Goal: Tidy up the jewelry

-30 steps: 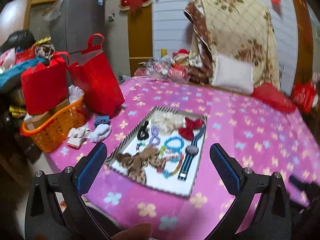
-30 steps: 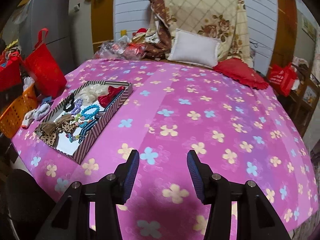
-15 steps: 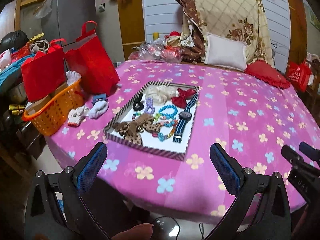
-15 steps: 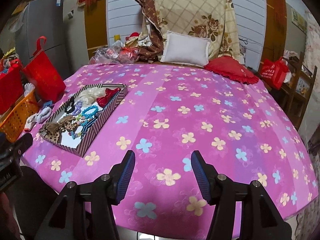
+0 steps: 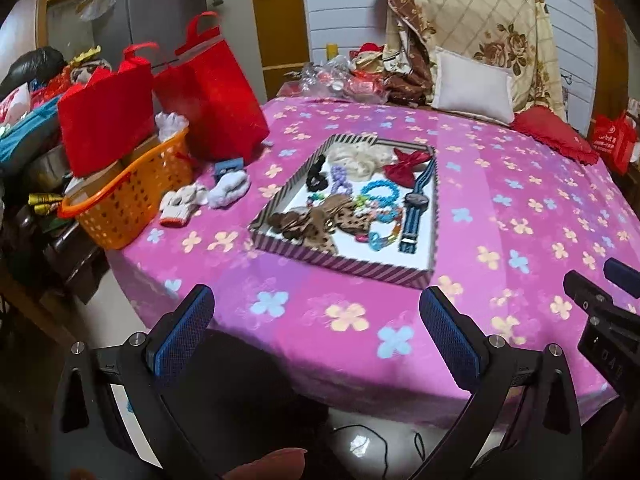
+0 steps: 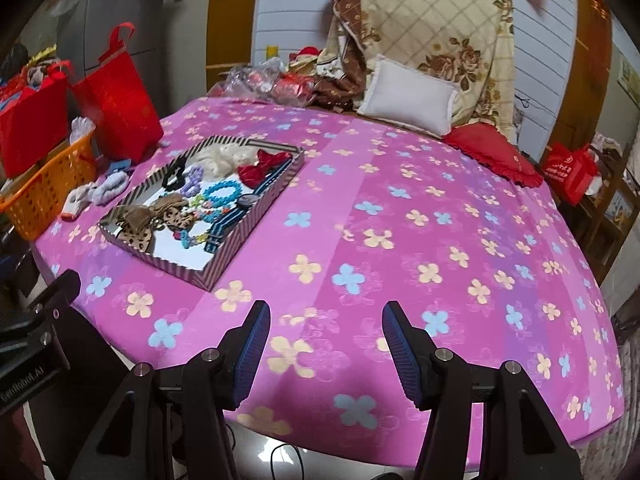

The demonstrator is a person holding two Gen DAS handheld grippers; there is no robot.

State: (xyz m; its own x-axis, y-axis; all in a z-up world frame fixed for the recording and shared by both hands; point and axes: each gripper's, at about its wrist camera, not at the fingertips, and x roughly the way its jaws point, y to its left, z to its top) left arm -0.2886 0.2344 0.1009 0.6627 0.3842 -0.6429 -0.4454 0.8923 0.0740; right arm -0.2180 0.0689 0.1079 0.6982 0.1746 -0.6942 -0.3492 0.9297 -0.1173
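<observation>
Both tongs have drawn back from the tray (image 5: 433, 216), which now lies well ahead of the left tongs (image 5: 316, 336) and ahead-left of the right tongs (image 6: 326, 344) on the surface (image 6: 440, 216). Its jewelry looks light and tangle-prone: soft bow (image 5: 410, 162), beaded bracelet (image 5: 380, 192), stiffer watch (image 5: 416, 200), best pinched by the strap. Both tongs tilt downward, empty, with the left spread wide and the right moderately.

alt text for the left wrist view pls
Open left gripper, nothing between its blue pads, hangs short of a striped tray of jewelry on a pink floral tablecloth. Orange basket and red bags at left.
</observation>
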